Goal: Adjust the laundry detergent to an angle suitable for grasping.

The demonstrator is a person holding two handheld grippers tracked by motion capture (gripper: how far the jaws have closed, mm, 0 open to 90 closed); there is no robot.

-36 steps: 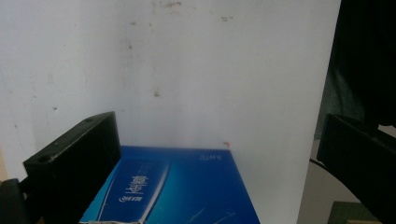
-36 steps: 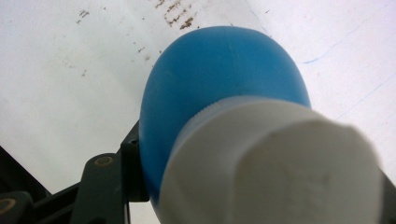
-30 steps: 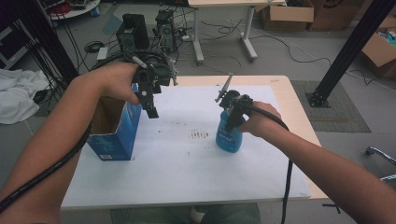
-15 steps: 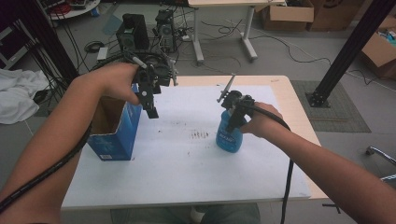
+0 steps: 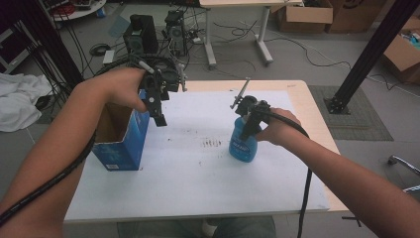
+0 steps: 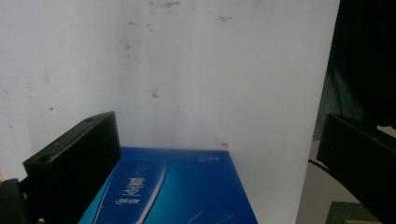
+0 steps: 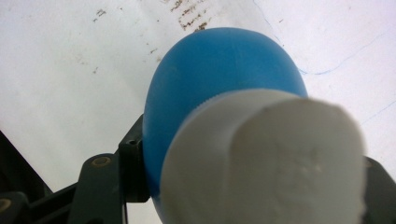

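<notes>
While clasping blue bottle in right gripper on stained white bench, holds left gripper unclenched beside blue box, cables on grey floor beyond.

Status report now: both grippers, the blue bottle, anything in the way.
Right gripper clamped on blue bottle, which stands upright on the white table sheet. Left gripper open, above the open blue box. Nothing lies between bottle and box.

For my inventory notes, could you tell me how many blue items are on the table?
2: a blue box at the table's left edge and a blue bottle right of centre.
</notes>
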